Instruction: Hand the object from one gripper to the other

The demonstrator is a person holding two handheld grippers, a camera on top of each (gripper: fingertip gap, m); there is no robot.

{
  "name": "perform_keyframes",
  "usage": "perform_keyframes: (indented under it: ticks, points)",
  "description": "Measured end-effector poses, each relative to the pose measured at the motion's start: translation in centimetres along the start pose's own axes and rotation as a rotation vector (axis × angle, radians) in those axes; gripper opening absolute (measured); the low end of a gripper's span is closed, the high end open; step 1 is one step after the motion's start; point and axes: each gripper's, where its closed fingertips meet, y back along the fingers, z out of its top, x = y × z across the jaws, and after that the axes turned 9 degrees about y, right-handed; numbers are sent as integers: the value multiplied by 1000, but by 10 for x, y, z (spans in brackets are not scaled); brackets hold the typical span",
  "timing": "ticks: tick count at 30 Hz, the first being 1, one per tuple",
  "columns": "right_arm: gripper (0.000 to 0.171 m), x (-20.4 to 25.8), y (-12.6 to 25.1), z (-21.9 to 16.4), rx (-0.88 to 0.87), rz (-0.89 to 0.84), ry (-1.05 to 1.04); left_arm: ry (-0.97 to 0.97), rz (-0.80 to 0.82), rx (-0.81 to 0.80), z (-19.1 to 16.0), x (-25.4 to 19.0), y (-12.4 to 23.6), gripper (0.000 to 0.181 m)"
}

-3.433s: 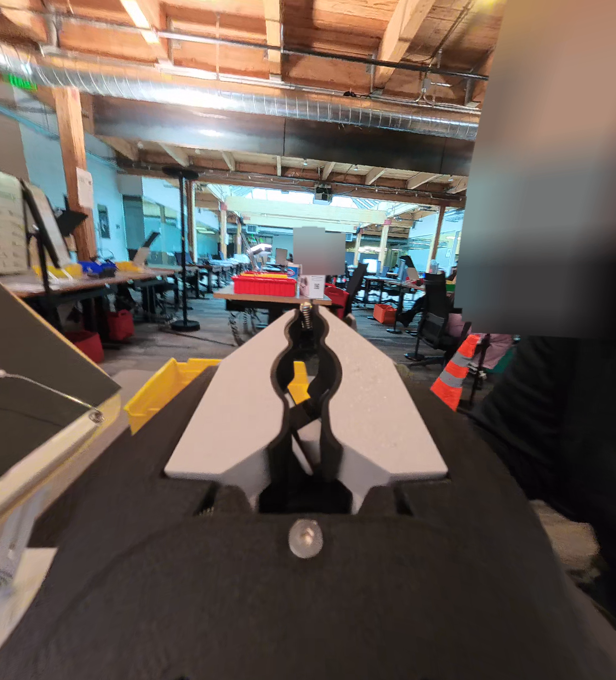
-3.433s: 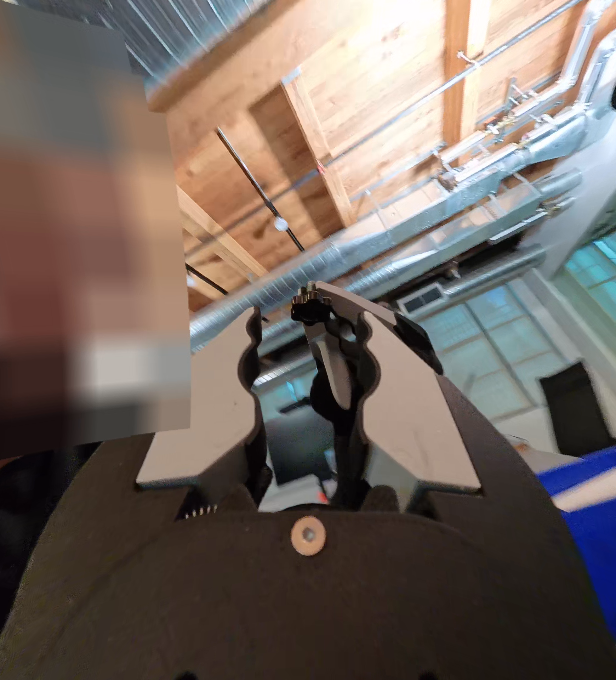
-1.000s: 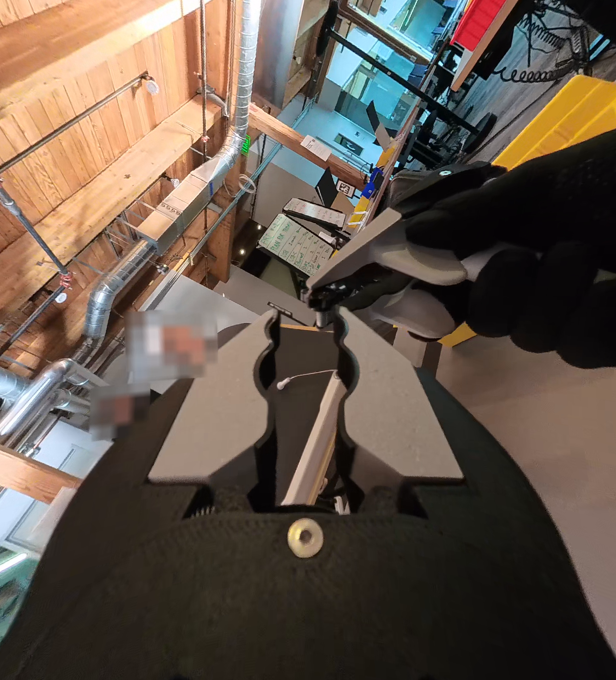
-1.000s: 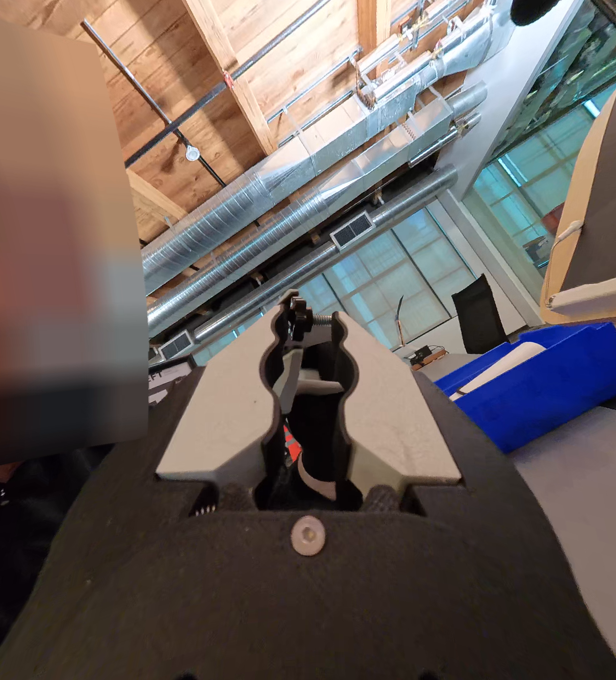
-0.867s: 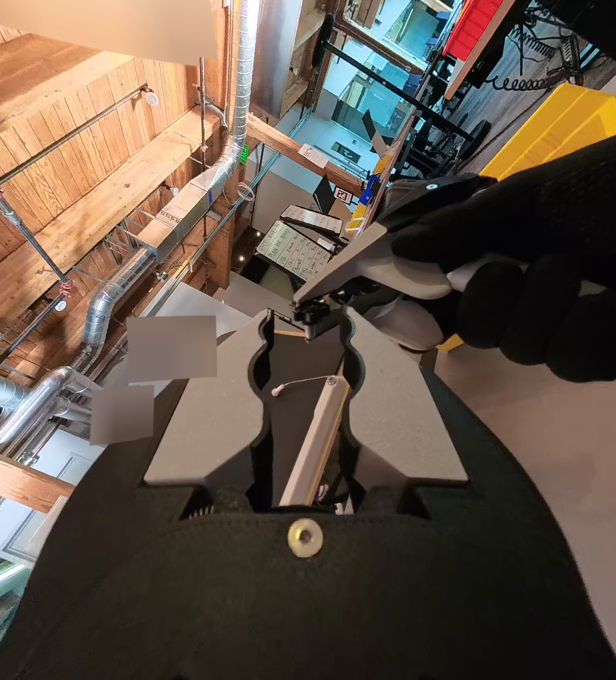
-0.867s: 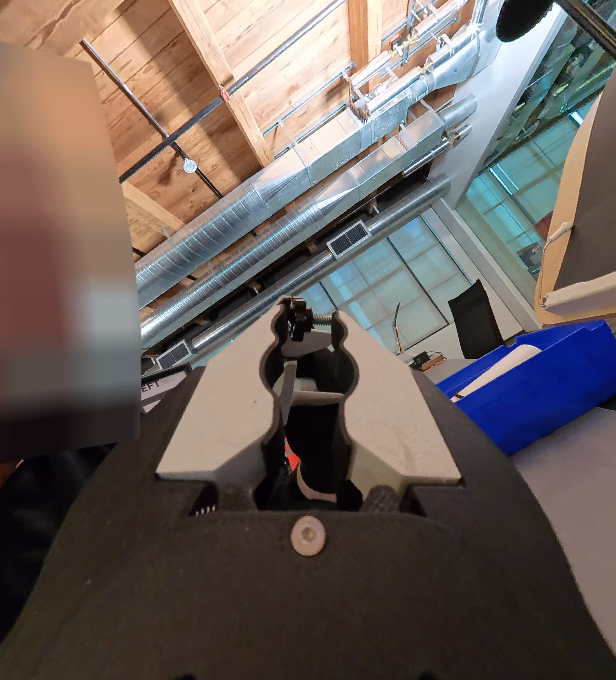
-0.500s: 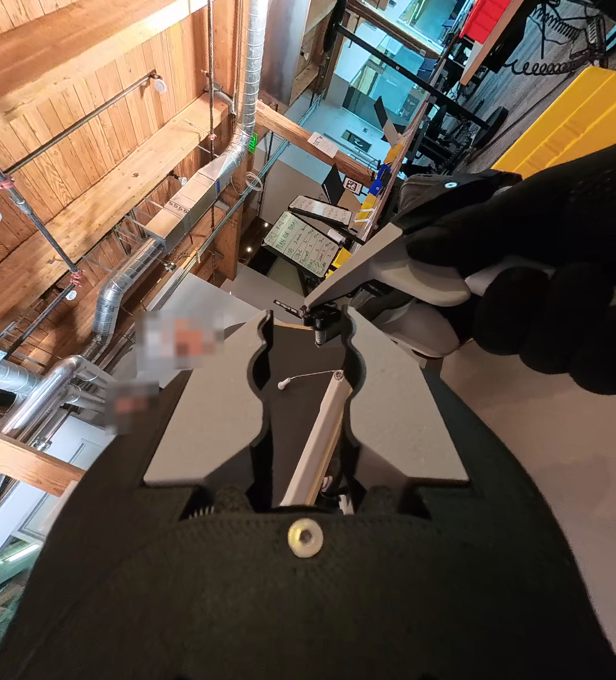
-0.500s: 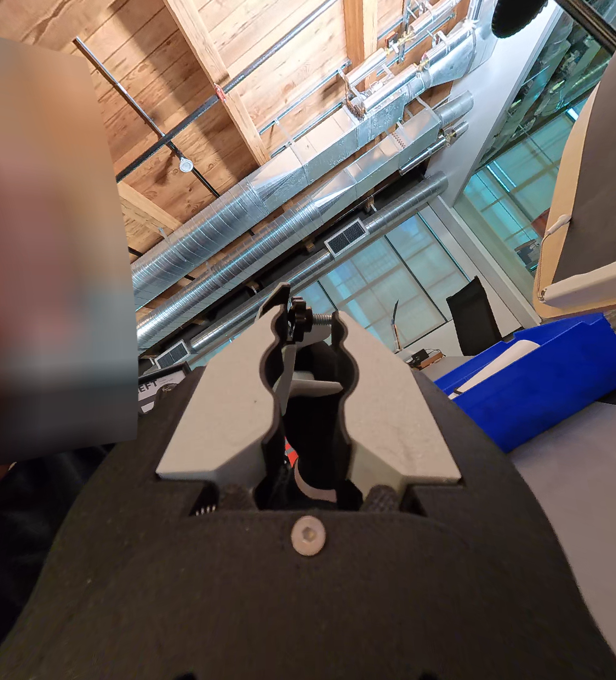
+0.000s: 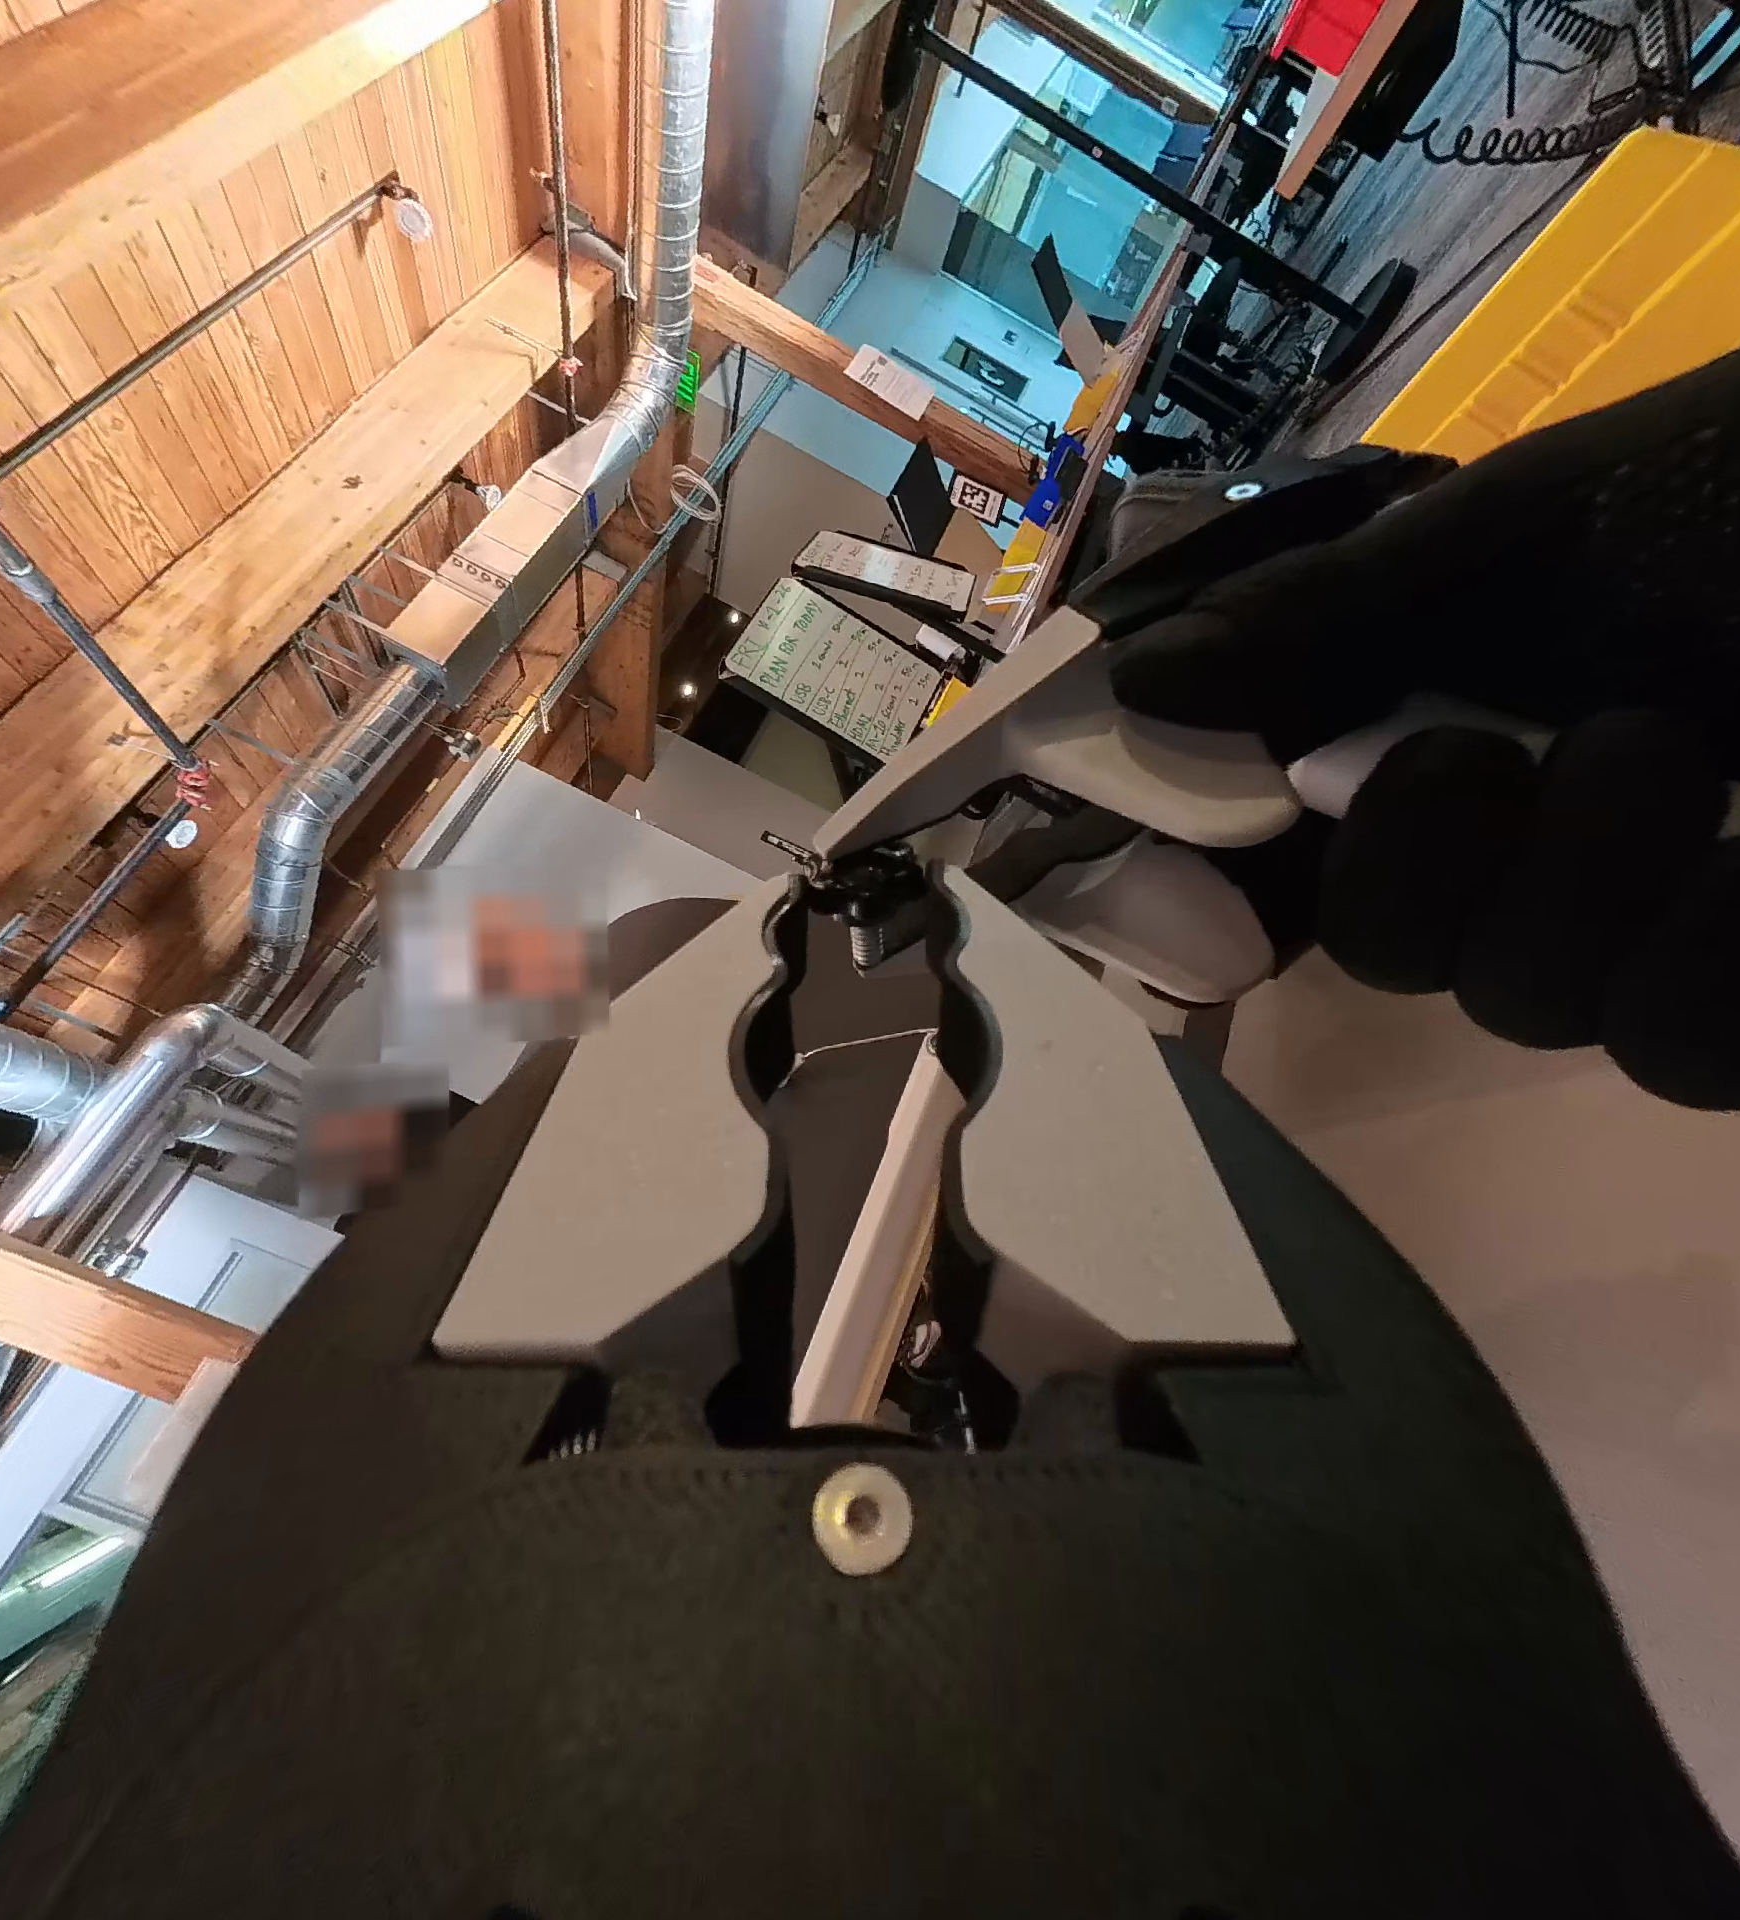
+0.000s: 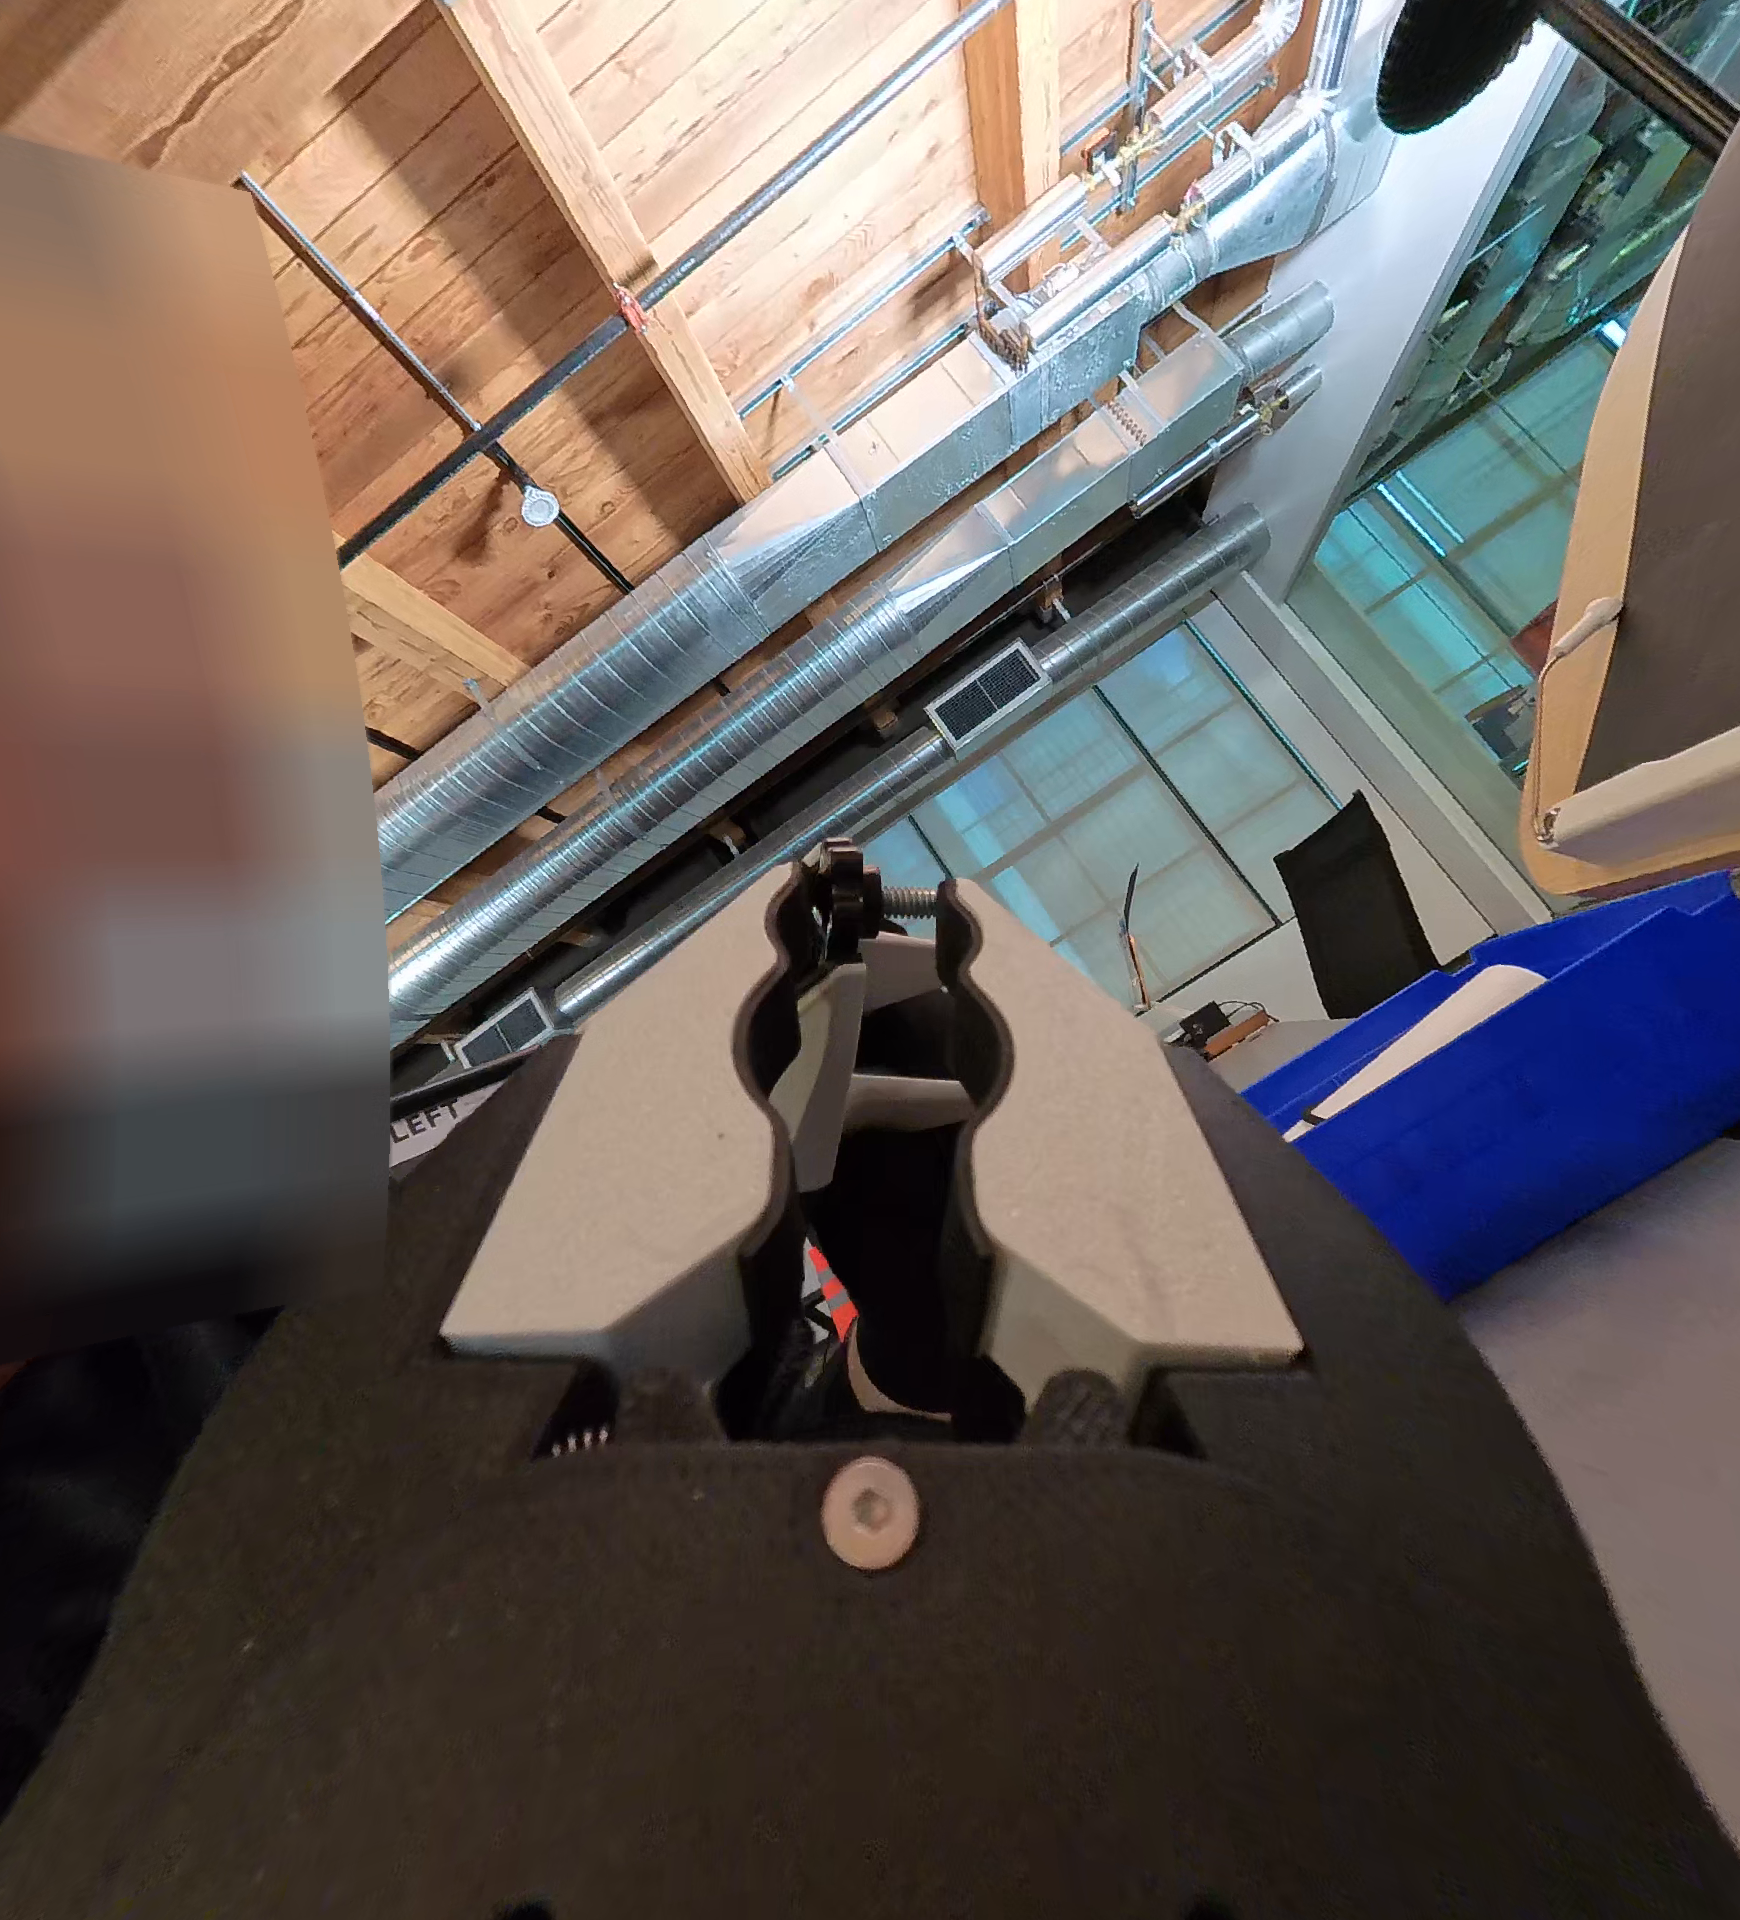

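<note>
Two tongs: the left tongs [image 9: 866,894] and the right tongs [image 10: 871,899] meet tip to tip, high in the air.
Left view, the thing: a small thumb screw [image 9: 871,914] with a black knob and a shiny thread sits between the tips of the left tongs. The knob is on top and the thread points back at the camera.
Left view, left tongs: released. The two grey tips stand apart and do not seem to press on the thumb screw.
Left view, right tongs: they come in from the right, and one grey tip touches the black knob.
Left view, hand: a hand in a black glove [image 9: 1520,779] holds the right tongs.
Left view, around: a pale worktop [image 9: 1468,1195] is on the right, with a yellow bin [image 9: 1624,270] up in the corner. A whiteboard [image 9: 845,675] is far off, and a wooden ceiling [image 9: 170,312] fills the left side.
Right view, the thing: the thumb screw lies sideways across the tips of the right tongs, knob at the left tip, thread end at the right tip.
Right view, right tongs: clenched, grasping the thumb screw end to end.
Right view, left tongs: grey fingers [image 10: 824,1060] of the left tongs show in the gap, just behind the thumb screw.
Right view, around: a blue bin [image 10: 1520,1091] stands on the grey worktop at the right. Silver pipes [image 10: 689,644] run under the wooden ceiling. A black chair [image 10: 1349,914] stands by the windows.
</note>
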Motion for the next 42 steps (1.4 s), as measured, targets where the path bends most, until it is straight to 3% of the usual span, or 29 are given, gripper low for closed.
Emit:
perform_keyframes:
  ticks: [3,5,7,14,19,27,42]
  points:
    - [24,1,0,0,-2,-11,38,11,-12,0,0,0,1,20]
    - [44,-1,0,2,10,-42,76,34,-35,6,-1,2,2,20]
    - [46,1,2,5,48,-69,156,105,-79,-6,0,6,5,20]
    - [35,19,2,-3,401,-111,714,508,-360,-67,3,17,23,21]
    - [31,26,-8,-12,567,-77,976,680,-515,-141,10,20,38,21]
    - [26,33,-18,-27,656,33,1048,728,-654,-188,15,10,50,20]
    - [19,42,-17,-42,706,125,1150,743,-749,-215,21,3,60,21]
